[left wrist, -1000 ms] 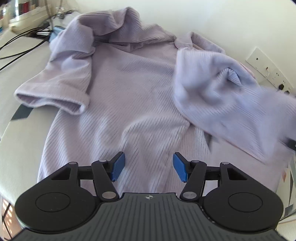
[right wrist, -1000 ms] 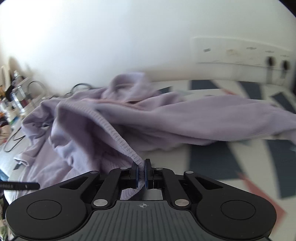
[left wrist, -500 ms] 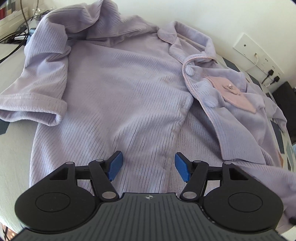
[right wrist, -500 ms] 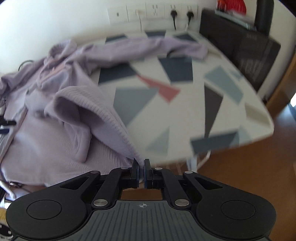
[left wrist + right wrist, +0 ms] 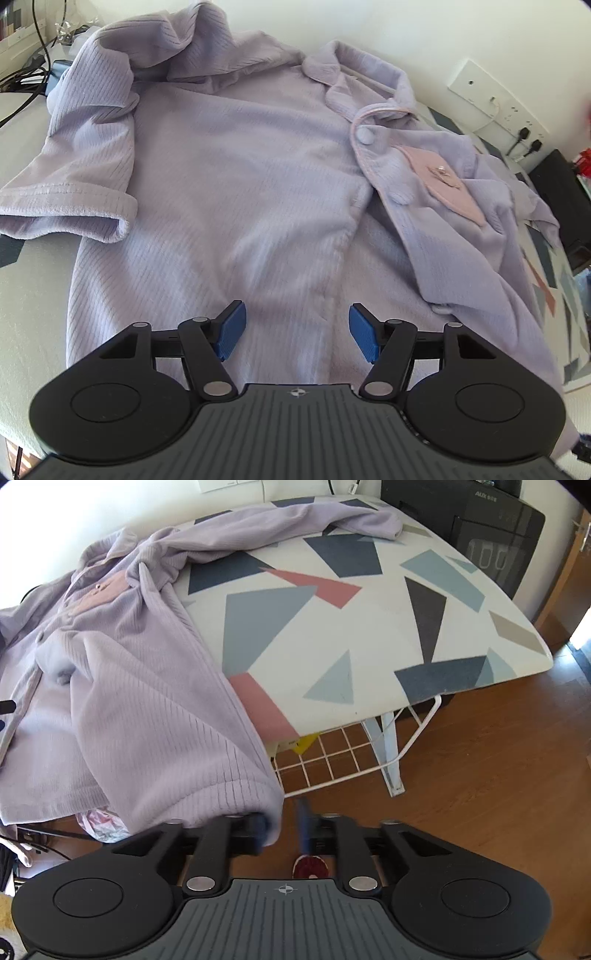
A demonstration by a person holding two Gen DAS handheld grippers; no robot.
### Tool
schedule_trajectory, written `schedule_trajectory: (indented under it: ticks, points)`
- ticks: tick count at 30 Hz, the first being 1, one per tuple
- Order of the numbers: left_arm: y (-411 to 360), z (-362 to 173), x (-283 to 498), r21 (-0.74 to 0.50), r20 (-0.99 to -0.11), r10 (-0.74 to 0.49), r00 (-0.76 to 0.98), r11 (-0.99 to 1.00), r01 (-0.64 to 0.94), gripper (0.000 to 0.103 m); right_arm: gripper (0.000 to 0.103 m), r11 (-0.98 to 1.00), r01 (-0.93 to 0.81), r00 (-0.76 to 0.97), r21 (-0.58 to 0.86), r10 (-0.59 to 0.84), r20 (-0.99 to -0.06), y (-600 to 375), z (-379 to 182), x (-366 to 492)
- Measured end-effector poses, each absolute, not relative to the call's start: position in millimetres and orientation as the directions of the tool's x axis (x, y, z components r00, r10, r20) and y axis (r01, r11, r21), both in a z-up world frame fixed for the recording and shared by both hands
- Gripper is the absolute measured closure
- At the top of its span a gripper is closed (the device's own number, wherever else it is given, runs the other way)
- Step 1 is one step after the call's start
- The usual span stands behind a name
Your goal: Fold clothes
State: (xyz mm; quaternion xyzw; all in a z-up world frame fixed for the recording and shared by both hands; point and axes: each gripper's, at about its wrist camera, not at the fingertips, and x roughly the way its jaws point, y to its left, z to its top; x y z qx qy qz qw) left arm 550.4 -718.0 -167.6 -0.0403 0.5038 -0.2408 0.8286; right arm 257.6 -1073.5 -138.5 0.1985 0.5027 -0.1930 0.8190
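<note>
Cardigan (image 5: 240, 177) lies spread on the patterned table (image 5: 369, 627), its hem corner now draped off the edge where I dragged it. My right tongs (image 5: 282, 829) are opening, letting it go; my left tongs (image 5: 295, 328) hover open, empty. Folding can begin.

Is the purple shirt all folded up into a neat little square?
No, the purple shirt lies spread open on the table, with one sleeve stretched out across it and its hem hanging off the edge.
</note>
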Motion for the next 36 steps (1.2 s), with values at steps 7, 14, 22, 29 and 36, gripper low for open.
schedule_trajectory:
  ticks: [7, 14, 22, 29, 36]
  points:
    - [-741, -149, 489, -0.181, -0.789, -0.499, 0.358, 0.745, 0.642, 0.04, 0.07, 0.884, 0.455, 0.481, 0.109, -0.142, -0.865, -1064, -113, 270]
    - [-761, -162, 437, -0.229, -0.819, -0.534, 0.209, 0.64, 0.734, 0.04, 0.069, 0.894, 0.438, 0.532, 0.095, -0.172, -0.829, -1049, -105, 294]
    - [-718, -180, 437, -0.6, -0.734, -0.679, -0.033, 0.624, 0.501, 0.033, 0.068, 0.909, 0.396, 0.56, 0.128, -0.129, -0.819, -1036, -101, 290]
    - [-713, -212, 438, -0.634, -0.752, -0.658, -0.035, 0.708, 0.311, 0.034, 0.069, 0.906, 0.404, 0.524, 0.124, -0.118, -0.844, -1027, -118, 290]
    - [-712, -225, 460, -0.655, -0.748, -0.663, 0.039, 0.746, 0.117, 0.07, 0.069, 0.915, 0.386, 0.534, 0.116, -0.119, -0.837, -1028, -116, 293]
